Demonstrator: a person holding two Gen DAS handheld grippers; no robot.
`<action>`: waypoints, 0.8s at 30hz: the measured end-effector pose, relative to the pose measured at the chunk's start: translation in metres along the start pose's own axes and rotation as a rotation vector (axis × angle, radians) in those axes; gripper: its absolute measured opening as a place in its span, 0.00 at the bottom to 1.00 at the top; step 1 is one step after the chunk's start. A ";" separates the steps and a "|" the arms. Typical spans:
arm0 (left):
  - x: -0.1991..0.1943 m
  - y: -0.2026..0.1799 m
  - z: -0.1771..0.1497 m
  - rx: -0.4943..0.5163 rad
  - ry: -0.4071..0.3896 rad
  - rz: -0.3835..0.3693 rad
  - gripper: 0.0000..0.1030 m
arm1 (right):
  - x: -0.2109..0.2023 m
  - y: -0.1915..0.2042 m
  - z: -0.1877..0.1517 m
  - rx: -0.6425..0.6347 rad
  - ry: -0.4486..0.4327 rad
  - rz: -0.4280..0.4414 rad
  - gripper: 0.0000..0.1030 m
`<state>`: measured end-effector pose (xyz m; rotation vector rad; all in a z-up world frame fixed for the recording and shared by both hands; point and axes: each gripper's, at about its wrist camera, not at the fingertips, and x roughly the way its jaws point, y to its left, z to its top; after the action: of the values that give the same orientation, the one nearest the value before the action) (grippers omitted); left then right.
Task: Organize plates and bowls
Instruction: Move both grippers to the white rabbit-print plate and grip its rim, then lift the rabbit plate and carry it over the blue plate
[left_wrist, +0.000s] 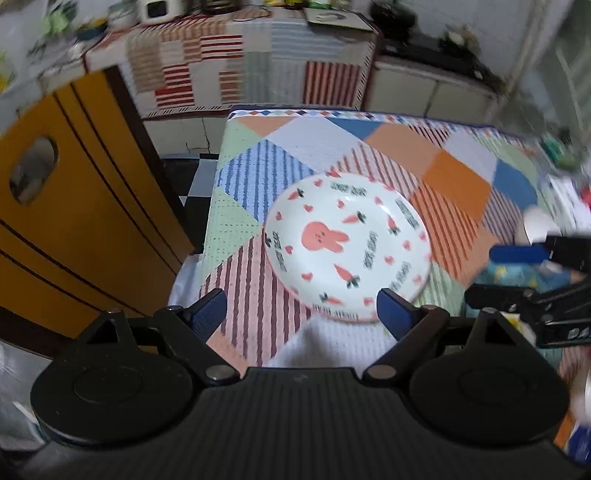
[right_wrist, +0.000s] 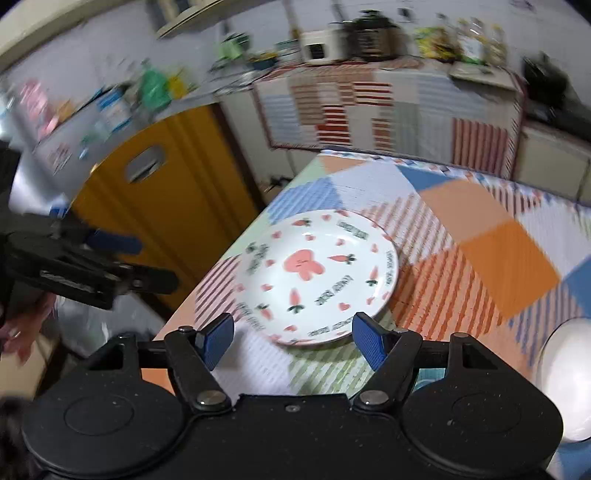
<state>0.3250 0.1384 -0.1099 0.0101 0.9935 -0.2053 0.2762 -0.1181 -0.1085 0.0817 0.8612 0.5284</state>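
Right up against the lens, the left gripper (left_wrist: 301, 308) stands with its blue pads spread wide and nothing between them — just patchwork cloth and the near rim of the plate (left_wrist: 347, 245) showing in the gap. Over on the other side, same story: the right gripper (right_wrist: 291, 338) has its jaws apart, empty, with that plate (right_wrist: 317, 275) sitting just beyond its fingertips.

And there's the plate itself — white, pink rabbit in the middle, carrots and hearts scattered round, lying flat and face up near the corner of the table (left_wrist: 458, 177), close to its left edge by the yellow chair (left_wrist: 74, 206). Neither tool is touching it. It looks placed, sitting on its own, with no other dish stacked on it or under it as far as I can tell.

So where are we? One plate is down at what looks like a chosen spot. But there's more to come, I'd say: a white rounded dish (right_wrist: 569, 376) shows at the right edge of the right wrist view, too cropped to call bowl or plate, and something pale sits near the right gripper in the left view, blurred. No stack yet; the sorting reads as barely begun.
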 end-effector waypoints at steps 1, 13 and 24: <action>0.009 0.004 0.001 -0.015 0.010 -0.002 0.86 | 0.007 -0.005 -0.003 0.015 -0.017 -0.015 0.73; 0.120 0.021 0.009 -0.033 0.141 0.030 0.66 | 0.092 -0.057 -0.004 0.205 0.019 -0.071 0.64; 0.145 0.020 0.017 -0.020 0.148 -0.062 0.35 | 0.119 -0.075 -0.005 0.360 0.005 -0.015 0.54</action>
<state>0.4185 0.1319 -0.2229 -0.0248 1.1441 -0.2544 0.3662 -0.1276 -0.2159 0.4022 0.9543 0.3553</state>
